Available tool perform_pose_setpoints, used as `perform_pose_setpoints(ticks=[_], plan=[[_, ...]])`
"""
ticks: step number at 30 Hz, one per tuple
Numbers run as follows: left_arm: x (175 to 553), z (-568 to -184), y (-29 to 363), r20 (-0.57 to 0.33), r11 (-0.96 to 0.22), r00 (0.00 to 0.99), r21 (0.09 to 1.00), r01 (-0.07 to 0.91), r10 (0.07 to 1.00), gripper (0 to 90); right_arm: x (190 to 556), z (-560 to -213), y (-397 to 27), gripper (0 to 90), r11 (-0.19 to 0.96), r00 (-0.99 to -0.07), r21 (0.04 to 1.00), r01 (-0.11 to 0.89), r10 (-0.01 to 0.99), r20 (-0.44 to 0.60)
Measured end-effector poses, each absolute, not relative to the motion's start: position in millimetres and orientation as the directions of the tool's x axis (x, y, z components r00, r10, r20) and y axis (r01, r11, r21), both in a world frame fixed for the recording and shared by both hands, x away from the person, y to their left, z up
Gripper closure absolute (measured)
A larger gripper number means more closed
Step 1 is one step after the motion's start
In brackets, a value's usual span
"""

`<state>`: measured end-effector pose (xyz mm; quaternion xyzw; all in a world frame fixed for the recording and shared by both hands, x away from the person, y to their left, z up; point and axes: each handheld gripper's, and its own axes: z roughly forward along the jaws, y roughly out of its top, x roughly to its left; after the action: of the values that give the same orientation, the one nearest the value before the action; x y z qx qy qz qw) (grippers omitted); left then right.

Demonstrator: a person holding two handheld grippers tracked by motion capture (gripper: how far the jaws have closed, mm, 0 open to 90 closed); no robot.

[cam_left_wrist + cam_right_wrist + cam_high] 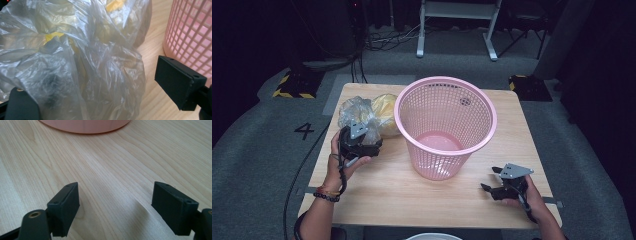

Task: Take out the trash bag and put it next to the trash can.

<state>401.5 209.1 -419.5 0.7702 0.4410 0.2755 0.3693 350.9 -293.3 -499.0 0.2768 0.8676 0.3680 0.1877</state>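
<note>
A crumpled clear plastic bag point(353, 112) with something yellow point(386, 113) inside lies on the wooden table point(387, 190), left of a pink mesh basket point(438, 161). My left gripper point(358, 133) is open and pushed up against the bag. In the left gripper view the bag point(75, 62) bulges between the spread jaws of that gripper point(100, 95) and covers part of the left one, with the basket point(190, 30) at the right. My right gripper point(489, 178) rests open near the table's front right. Bare wood lies between its jaws point(115, 205), and the basket's base point(85, 125) is ahead.
The basket stands upright in the middle of the table and looks empty. Bare wood point(412, 200) runs along the front edge between the two hands. Beyond the table are grey floor, cables and a white frame point(457, 20).
</note>
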Motion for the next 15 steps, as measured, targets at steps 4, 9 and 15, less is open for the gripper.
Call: perform_pose_setpoints(ticks=[4, 9, 15], plan=[[398.3, -413.3, 208.7, 0.089, -0.342, 0.473, 0.806, 0.482, 0.877, 16.2, 350.8, -499.0, -293.6, 22.1, 0.579, -0.777, 0.741, 0.34, 0.616, -0.125], [389.0, -408.4, 207.0, 0.11, -0.36, 0.473, 0.8, 0.48, 0.874, 16.5, 350.7, -498.7, -293.9, 22.1, 0.58, -0.777, 0.741, 0.339, 0.616, -0.127], [377.5, -406.1, 207.3, 0.123, -0.378, 0.477, 0.788, 0.487, 0.87, 16.6, 351.1, -498.5, -294.3, 22.1, 0.583, -0.775, 0.738, 0.339, 0.618, -0.132]])
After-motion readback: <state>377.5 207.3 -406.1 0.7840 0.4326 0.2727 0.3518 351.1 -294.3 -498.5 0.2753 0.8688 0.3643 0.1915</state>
